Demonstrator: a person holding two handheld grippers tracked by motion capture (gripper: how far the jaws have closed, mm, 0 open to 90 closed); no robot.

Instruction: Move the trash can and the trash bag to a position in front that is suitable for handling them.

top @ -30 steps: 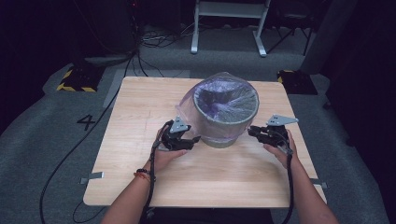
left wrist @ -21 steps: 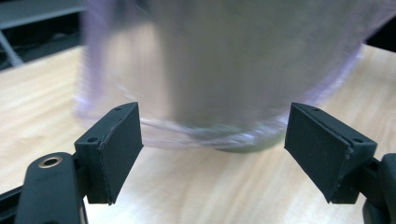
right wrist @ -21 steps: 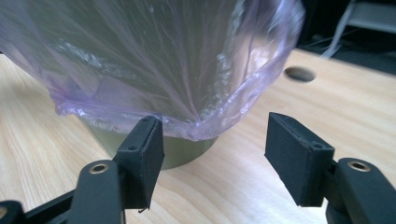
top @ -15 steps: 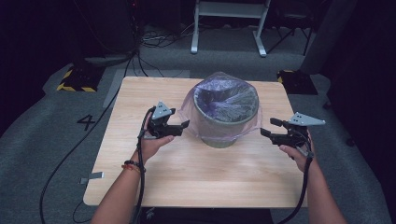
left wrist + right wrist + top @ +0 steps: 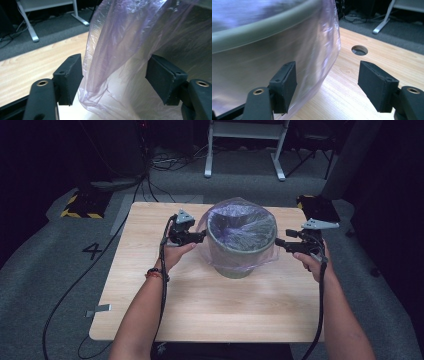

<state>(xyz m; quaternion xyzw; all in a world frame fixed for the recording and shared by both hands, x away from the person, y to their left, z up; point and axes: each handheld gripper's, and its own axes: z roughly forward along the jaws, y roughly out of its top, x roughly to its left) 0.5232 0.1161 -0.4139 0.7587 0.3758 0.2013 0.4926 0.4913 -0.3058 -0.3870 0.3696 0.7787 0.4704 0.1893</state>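
While the wooden table [image 5: 200, 305] bears a grey bin [image 5: 239, 264] at its middle, lined with a purple bag [image 5: 243, 222], both grippers have risen toward its rim: left gripper [image 5: 202, 236] and right gripper [image 5: 278, 243] gape, jaws apart around loose film.

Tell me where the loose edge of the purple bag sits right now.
In the left gripper view the purple bag hangs between the open left gripper; it drapes the grey bin mid-table in the high view.
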